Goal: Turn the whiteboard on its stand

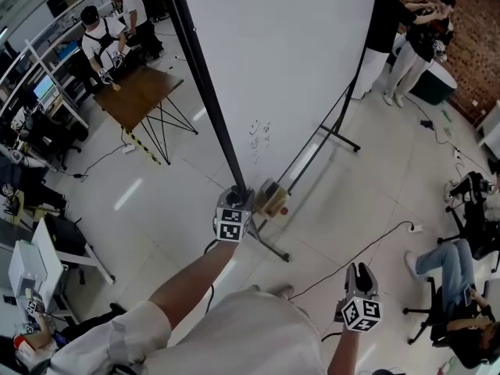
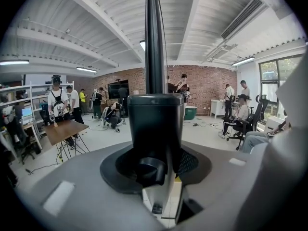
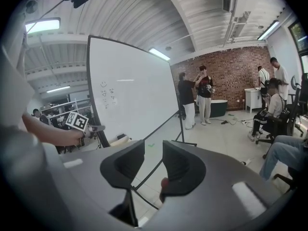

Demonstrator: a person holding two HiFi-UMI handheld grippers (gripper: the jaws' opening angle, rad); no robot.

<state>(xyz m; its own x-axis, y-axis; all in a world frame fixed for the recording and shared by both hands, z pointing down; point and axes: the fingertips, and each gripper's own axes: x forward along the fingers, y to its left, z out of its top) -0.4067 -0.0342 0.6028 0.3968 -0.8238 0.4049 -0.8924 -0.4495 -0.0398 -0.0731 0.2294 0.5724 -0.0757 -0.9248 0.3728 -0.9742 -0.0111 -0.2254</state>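
The big whiteboard (image 1: 289, 61) stands on a black wheeled stand (image 1: 269, 248), with a few small marks low on its face. My left gripper (image 1: 234, 203) sits at the board's near black side frame (image 1: 205, 84). In the left gripper view this black post (image 2: 154, 42) and its thick collar fill the space between the jaws, and the left gripper (image 2: 155, 162) is shut on it. My right gripper (image 1: 359, 278) hangs free to the right, away from the board. Its jaws (image 3: 153, 165) are open with only floor showing between them. The whiteboard (image 3: 134, 90) stands ahead and to its left.
A tan box (image 1: 272, 198) sits at the stand's base. A cable (image 1: 367, 248) runs over the floor. People work at a brown table (image 1: 144, 92) at the upper left, others stand at the upper right (image 1: 422, 37), and one sits in a chair (image 1: 453, 268) at the right.
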